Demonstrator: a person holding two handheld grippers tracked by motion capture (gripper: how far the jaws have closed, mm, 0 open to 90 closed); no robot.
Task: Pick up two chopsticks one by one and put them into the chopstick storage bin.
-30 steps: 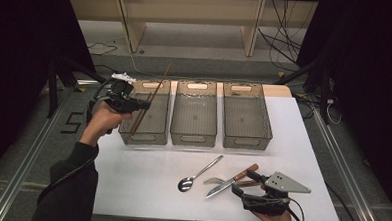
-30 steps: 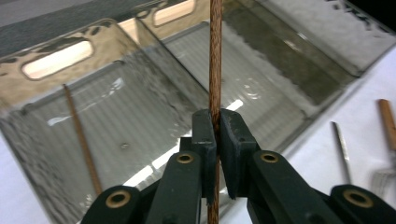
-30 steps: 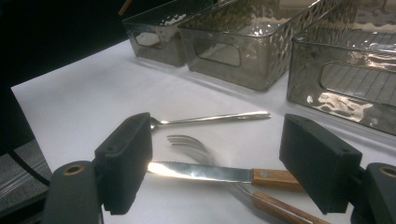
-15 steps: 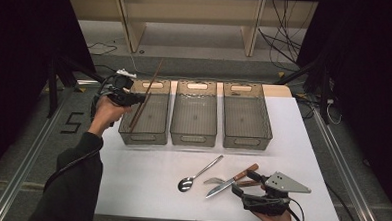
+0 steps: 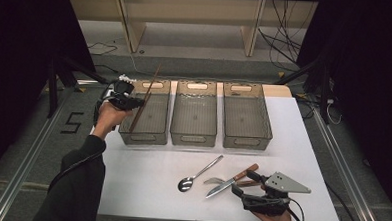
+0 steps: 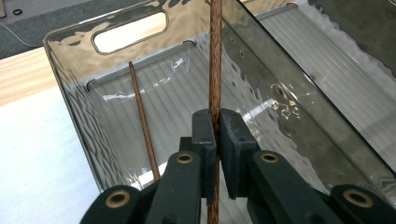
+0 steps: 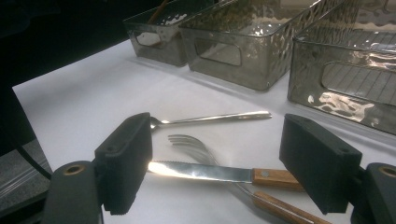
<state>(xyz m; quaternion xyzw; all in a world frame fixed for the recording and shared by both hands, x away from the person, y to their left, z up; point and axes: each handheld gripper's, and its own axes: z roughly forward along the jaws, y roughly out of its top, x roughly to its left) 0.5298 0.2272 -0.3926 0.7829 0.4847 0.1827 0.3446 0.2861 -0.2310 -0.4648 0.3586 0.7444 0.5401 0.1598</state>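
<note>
My left gripper [image 5: 134,104] is shut on a brown chopstick [image 5: 147,92], which stands steeply tilted over the left clear bin [image 5: 143,137]. Seen from the left gripper view, the pads clamp the chopstick [image 6: 215,84] above the bin's inside, and a second chopstick [image 6: 142,126] lies in that bin [image 6: 70,98]. At the table's front right, my right gripper [image 5: 246,184] rests open. In the right gripper view its jaws [image 7: 219,163] stand wide on either side of a wood-handled knife [image 7: 201,171], which crosses a fork [image 7: 191,142]. A spoon [image 7: 210,119] lies just beyond them.
Three clear bins stand in a row at the back of the white table [image 5: 146,183]: left, middle [image 5: 193,138] and right [image 5: 246,141]. The spoon [image 5: 198,174], fork [image 5: 213,181] and knife [image 5: 228,182] lie close together near the front edge. Shelving stands beyond the table.
The left hand has shifted a little toward the back and sunk, and the chopstick has tipped more upright, its lower end now down inside the left bin. The right hand has kept still.
</note>
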